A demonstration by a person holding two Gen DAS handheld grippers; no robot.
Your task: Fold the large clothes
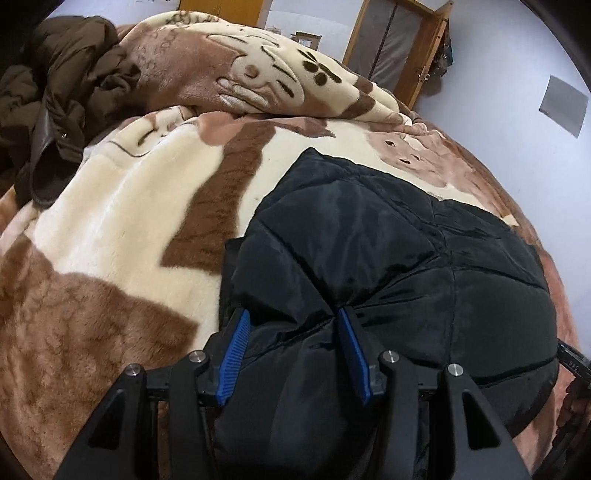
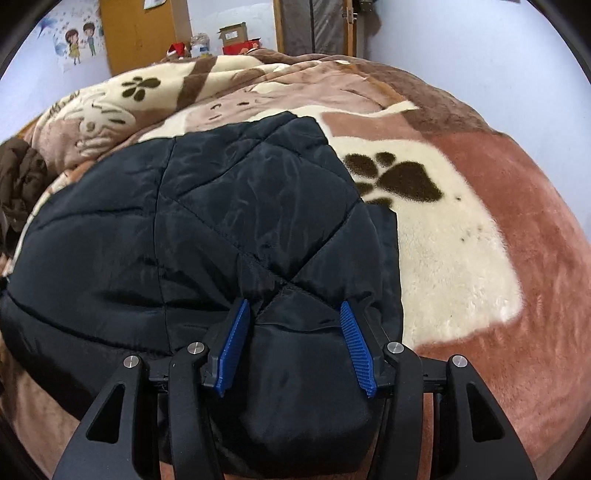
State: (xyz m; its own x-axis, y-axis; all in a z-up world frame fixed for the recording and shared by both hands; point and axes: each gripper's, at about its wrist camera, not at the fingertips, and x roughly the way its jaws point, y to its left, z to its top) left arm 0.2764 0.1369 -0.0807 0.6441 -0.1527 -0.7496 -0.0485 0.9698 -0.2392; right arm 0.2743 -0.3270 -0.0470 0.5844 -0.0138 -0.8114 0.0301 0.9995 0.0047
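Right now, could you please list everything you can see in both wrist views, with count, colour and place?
Puffer jacket: one, black, quilted, lying folded on the blanket under both grippers.
Blanket: one, cream and brown with paw prints, covering the bed.
Brown coat: one, dark brown, crumpled at the far left of the bed.
Slipper: one, dark, beside the brown coat.
Cardboard box: one, tan, open, beyond the bed.
Red box: one, below the cardboard box.
Wall sticker: one, cartoon children, on the far left wall.
Left gripper: black with blue pads, jaws open, bunched jacket between them.
Right gripper: same, jaws open around the jacket's near edge.
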